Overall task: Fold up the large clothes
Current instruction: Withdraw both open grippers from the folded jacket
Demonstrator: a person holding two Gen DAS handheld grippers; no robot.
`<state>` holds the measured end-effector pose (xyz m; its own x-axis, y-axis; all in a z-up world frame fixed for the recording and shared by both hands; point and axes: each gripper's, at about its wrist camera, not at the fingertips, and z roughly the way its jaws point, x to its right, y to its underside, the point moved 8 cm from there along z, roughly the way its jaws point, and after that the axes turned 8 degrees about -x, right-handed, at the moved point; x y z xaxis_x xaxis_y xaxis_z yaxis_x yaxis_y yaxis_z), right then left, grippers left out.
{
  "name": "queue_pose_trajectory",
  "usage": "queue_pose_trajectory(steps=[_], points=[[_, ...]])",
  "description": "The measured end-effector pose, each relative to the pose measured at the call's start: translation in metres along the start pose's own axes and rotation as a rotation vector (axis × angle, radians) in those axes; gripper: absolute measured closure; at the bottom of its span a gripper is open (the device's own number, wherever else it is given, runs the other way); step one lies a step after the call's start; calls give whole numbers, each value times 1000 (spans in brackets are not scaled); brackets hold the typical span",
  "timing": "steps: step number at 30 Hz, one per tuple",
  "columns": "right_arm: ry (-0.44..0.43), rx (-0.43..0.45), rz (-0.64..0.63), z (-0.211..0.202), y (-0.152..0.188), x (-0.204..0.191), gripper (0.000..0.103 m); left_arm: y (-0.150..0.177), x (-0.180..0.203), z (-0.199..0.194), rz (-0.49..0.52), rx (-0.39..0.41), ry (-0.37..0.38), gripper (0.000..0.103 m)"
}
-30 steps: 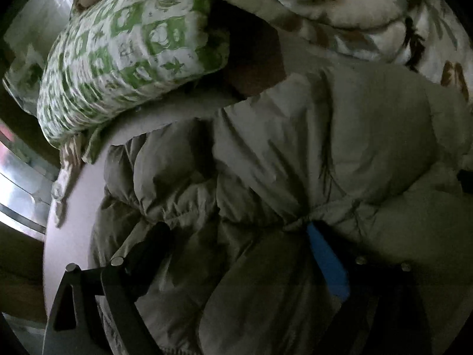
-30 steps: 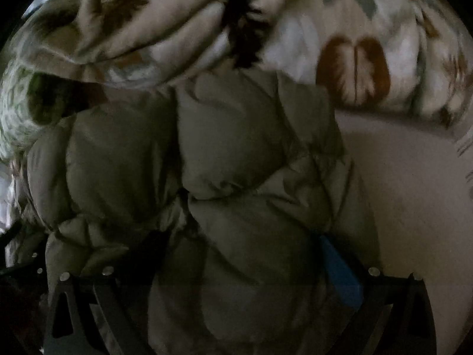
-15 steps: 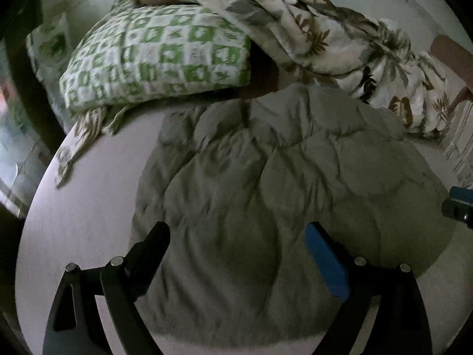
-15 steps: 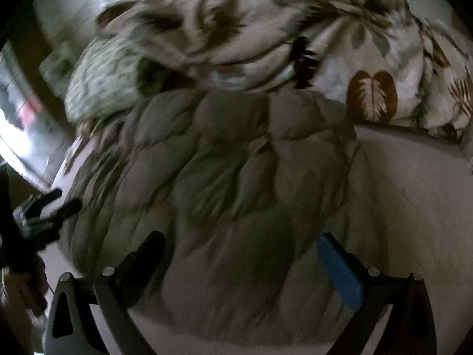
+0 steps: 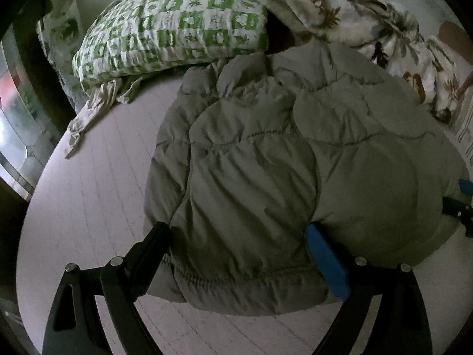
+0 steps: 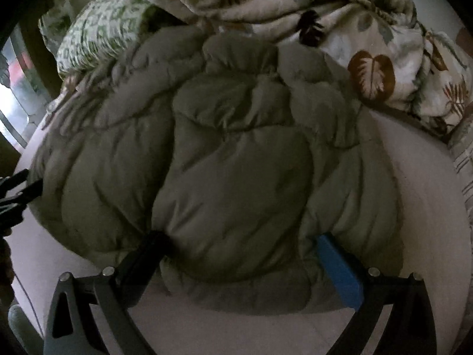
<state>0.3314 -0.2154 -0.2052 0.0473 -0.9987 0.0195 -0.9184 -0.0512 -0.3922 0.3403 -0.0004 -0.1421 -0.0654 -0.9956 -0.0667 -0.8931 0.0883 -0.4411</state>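
A puffy olive-grey quilted jacket [image 5: 266, 162] lies bunched on the pale bed sheet [image 5: 88, 207]. In the left wrist view my left gripper [image 5: 235, 230] stands open, its black and blue fingers spread over the jacket's near hem. The right wrist view shows the same jacket [image 6: 236, 162], and my right gripper [image 6: 239, 238] is open over the near hem too. Neither gripper pinches cloth. The right gripper's tip shows at the far right edge [image 5: 464, 204] of the left view, and the left gripper shows at the left edge [image 6: 20, 189] of the right view.
A green-and-white checked pillow [image 5: 177, 20] lies at the head of the bed, behind the jacket on the left. A leaf-print blanket [image 5: 354, 14] is heaped behind it on the right. Bright window glass [image 5: 11, 136] runs along the left side of the bed.
Both grippers have drawn back from close against the jacket towards its near hem. The jacket now shows whole on the sheet.
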Motion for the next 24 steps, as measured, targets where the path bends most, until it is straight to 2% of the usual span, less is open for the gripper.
queue_pose_trajectory(steps=[4, 11, 15, 18, 21, 24], points=[[-11, -19, 18, 14, -1, 1, 0, 0, -2, 8, -13, -14, 10, 8], [-21, -23, 11, 22, -1, 2, 0, 1, -6, 17, -24, -26, 15, 1], [-57, 6, -19, 6, -6, 5, 0, -1, -13, 2, -31, -32, 45, 1], [-95, 51, 7, -14, -5, 16, 0, -1, -27, -12, -72, -23, 69, 1], [-105, 71, 29, -29, -3, 28, 0, 0, -39, -23, -109, -21, 91, 1], [-87, 66, 27, -39, 1, 40, 0, 1, -44, -29, -104, -35, 87, 1]])
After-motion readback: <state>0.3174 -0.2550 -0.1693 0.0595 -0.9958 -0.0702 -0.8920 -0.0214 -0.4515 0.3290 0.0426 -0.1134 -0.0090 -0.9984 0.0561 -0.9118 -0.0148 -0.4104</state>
